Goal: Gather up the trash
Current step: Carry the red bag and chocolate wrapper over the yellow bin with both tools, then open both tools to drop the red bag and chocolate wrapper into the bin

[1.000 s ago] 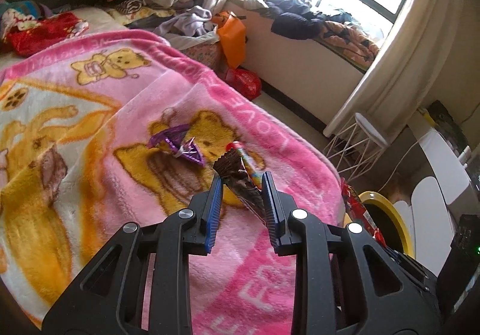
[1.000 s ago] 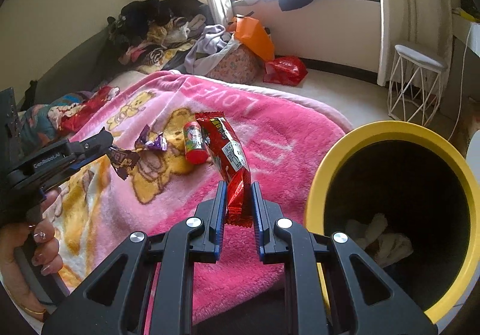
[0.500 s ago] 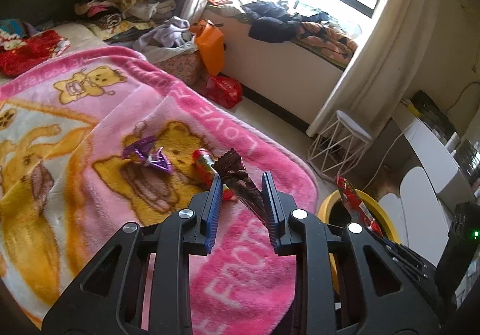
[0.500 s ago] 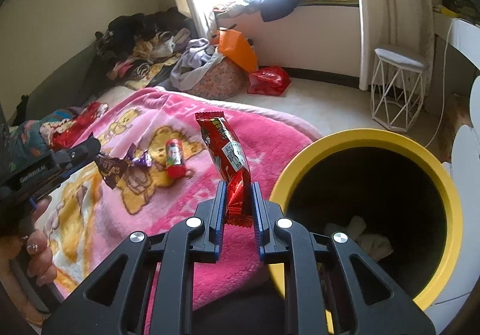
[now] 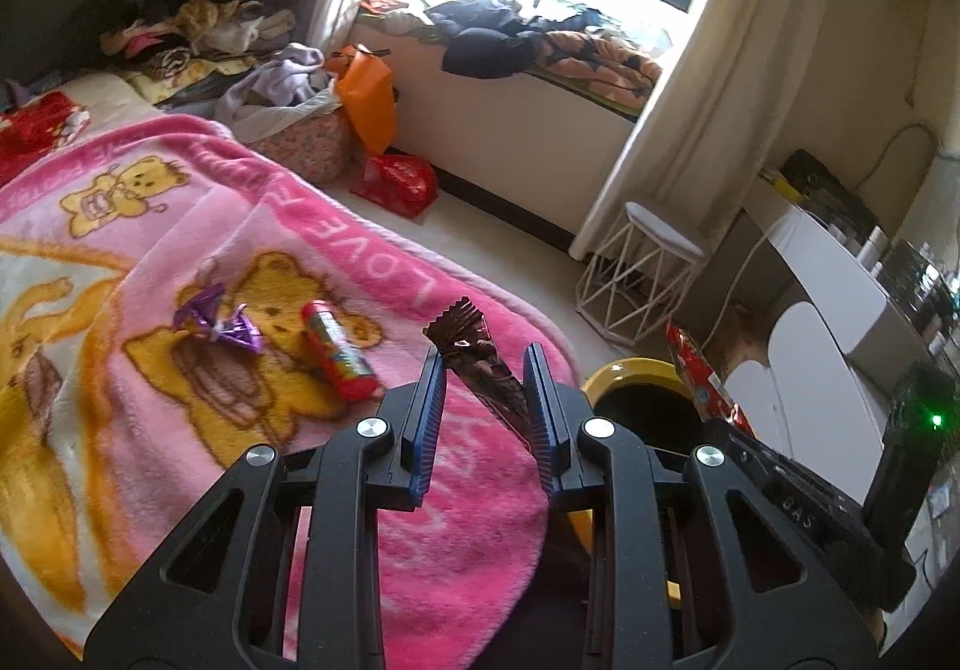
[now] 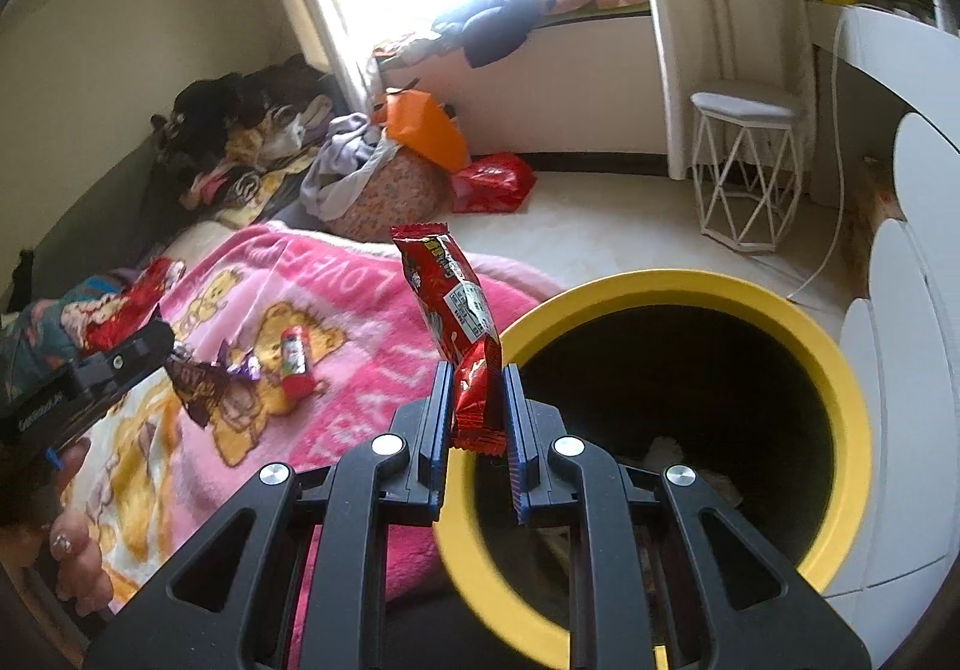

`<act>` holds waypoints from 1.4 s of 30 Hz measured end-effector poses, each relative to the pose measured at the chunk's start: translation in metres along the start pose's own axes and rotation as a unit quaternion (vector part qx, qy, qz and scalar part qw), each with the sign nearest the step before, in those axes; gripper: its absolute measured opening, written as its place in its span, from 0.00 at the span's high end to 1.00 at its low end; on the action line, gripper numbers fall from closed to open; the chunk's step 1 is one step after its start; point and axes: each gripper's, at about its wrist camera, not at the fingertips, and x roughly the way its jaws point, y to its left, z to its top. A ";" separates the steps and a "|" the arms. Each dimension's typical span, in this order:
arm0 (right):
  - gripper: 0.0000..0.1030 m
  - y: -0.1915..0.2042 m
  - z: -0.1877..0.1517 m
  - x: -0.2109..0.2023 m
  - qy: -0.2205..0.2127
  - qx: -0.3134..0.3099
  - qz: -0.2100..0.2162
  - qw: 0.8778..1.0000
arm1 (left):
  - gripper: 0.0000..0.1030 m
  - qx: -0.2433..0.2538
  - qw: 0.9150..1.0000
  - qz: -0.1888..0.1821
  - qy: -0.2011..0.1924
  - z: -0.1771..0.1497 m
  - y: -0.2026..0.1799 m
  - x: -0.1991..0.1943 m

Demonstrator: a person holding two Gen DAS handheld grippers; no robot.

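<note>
A red wrapper (image 6: 450, 304) was clamped in the right gripper (image 6: 477, 412), a brown wrapper (image 5: 480, 370) in the left gripper (image 5: 483, 400), with the yellow bin (image 6: 840, 370) at 3 o'clock.

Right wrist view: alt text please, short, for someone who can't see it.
The right gripper pinches a red snack wrapper upright beside the rim of a yellow bin. To the left, a small red tube and a purple wrapper lie on a pink bear blanket.
</note>
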 end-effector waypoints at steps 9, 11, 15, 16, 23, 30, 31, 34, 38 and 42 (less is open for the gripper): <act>0.85 -0.035 0.005 -0.010 -0.020 0.037 -0.028 0.999 | 0.80 0.030 0.999 -0.018 0.010 -0.005 -0.036 0.012; 0.85 -0.045 0.005 -0.011 -0.021 0.048 -0.032 0.998 | 0.80 0.036 0.999 -0.022 0.012 -0.007 -0.043 0.013; 0.85 -0.065 0.005 -0.013 -0.022 0.067 -0.039 0.997 | 0.80 0.047 0.998 -0.032 0.016 -0.010 -0.057 0.019; 0.85 -0.069 0.005 -0.014 -0.022 0.071 -0.042 0.996 | 0.80 0.051 0.998 -0.034 0.017 -0.012 -0.062 0.021; 0.85 -0.094 0.004 -0.012 -0.016 0.091 -0.063 0.994 | 0.80 0.072 0.996 -0.045 0.030 -0.021 -0.086 0.036; 0.85 -0.110 -0.003 -0.006 -0.004 0.101 -0.076 0.992 | 0.80 0.096 0.993 -0.055 0.045 -0.033 -0.106 0.054; 0.85 -0.112 -0.004 -0.005 -0.003 0.103 -0.077 0.992 | 0.80 0.098 0.992 -0.056 0.047 -0.034 -0.108 0.057; 0.85 -0.119 -0.005 -0.001 0.002 0.108 -0.079 0.991 | 0.80 0.105 0.991 -0.059 0.055 -0.039 -0.115 0.066; 0.85 -0.130 -0.008 0.002 0.009 0.117 -0.081 0.990 | 0.80 0.120 0.989 -0.063 0.064 -0.046 -0.126 0.077; 0.85 -0.135 -0.009 0.003 0.014 0.121 -0.080 0.989 | 0.80 0.131 0.986 -0.067 0.074 -0.052 -0.131 0.088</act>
